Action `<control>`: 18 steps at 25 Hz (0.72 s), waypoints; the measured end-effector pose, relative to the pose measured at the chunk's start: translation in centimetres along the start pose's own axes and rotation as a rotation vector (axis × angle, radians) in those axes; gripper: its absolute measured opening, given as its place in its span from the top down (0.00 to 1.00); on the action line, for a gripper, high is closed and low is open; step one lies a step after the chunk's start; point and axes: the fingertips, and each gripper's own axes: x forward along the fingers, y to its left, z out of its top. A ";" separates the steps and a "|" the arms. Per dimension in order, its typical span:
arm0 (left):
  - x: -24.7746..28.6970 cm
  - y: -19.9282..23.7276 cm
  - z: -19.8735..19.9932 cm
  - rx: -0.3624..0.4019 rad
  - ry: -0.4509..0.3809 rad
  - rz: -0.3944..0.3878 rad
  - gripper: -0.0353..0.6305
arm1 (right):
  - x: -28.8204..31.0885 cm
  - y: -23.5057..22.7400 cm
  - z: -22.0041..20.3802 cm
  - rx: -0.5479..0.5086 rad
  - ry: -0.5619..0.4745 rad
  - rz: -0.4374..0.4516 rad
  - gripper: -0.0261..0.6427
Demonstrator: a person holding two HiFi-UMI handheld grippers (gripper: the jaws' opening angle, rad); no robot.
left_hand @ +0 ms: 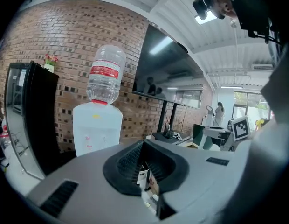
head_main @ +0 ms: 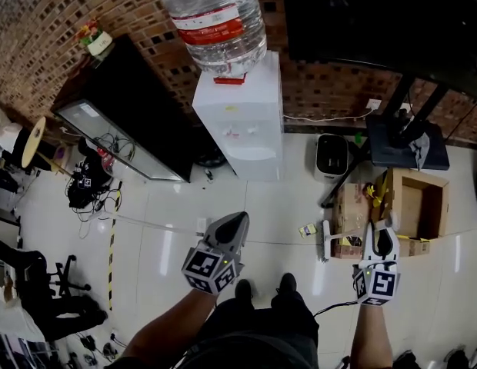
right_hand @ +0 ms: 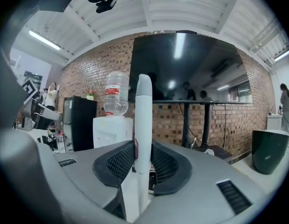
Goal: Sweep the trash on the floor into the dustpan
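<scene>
White-tiled floor (head_main: 169, 206) below a brick wall (head_main: 38, 21), seen from above, with the person standing mid-room. The trash lies ahead and to the right of the feet: a yellow-and-black scrap (head_main: 308, 230) and, just beside it, a flattened carton (head_main: 348, 220). A pale brush-like piece (head_main: 325, 241) stands between them and is probably the broom's head, though it is too small to tell. No dustpan can be picked out in any view.

The right claw (right_hand: 143, 164) is clenched around the white broom handle (right_hand: 143, 125), which rises upright between its ribbed pads. Gripped this way the pole can be steered from above, and the claw hangs almost over the litter, so a short stroke should reach it.

The left claw (left_hand: 145, 169) is released. Its pads stand slightly apart around nothing, and only bits of floor show through the gap. It is well apart from the trash, presumably kept free to take the dustpan.

Further off stand a water dispenser (head_main: 242, 118), a black glass-fronted cabinet (head_main: 138, 106) and an open cardboard box (head_main: 414, 202); the box crowds the litter's right side and limits the sweep that way.
</scene>
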 end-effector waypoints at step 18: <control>3.4 0.9 -3.0 -0.034 0.063 0.040 0.94 | 4.1 0.9 -4.2 -0.002 0.055 0.022 0.78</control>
